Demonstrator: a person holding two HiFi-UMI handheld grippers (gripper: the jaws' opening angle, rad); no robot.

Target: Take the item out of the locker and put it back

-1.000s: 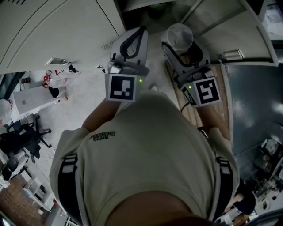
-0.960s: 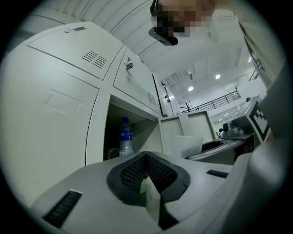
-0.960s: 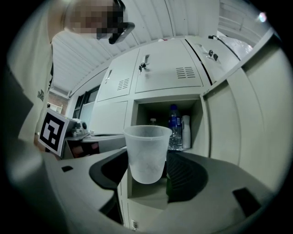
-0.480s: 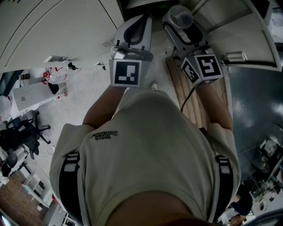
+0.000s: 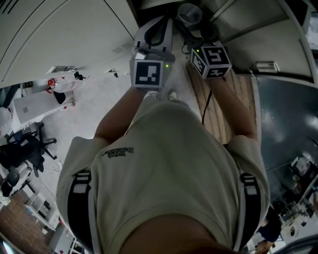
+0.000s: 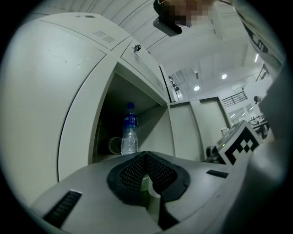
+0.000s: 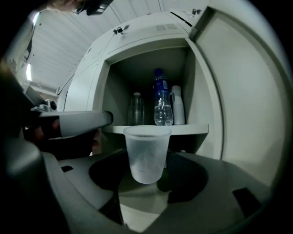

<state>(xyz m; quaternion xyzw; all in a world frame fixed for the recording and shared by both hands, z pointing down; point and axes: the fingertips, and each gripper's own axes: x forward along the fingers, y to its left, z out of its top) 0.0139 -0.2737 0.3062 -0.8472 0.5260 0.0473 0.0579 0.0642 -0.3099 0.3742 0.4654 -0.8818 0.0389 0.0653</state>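
Note:
A translucent plastic cup [image 7: 146, 153] stands upright between the jaws of my right gripper [image 7: 147, 170], which is shut on it. It hangs in front of the open locker compartment [image 7: 151, 68], just below its shelf [image 7: 155, 129]. In the head view the cup [image 5: 189, 13] is at the top, ahead of the right gripper [image 5: 195, 27]. My left gripper [image 5: 161, 22] is beside it on the left. Its jaws [image 6: 146, 157] meet in a point with nothing between them, and it faces the same compartment.
On the shelf stand a blue-capped water bottle [image 7: 162, 103], a clear bottle [image 7: 136, 109] and a white bottle [image 7: 177, 106]. The open locker door [image 7: 238, 91] stands at the right. A wooden pallet [image 5: 221, 109] lies under the right arm. An office chair [image 5: 25, 149] is at the far left.
Both grippers have moved forward toward the locker, up in the head view. The right one went further, carrying the cup, and turned a little.

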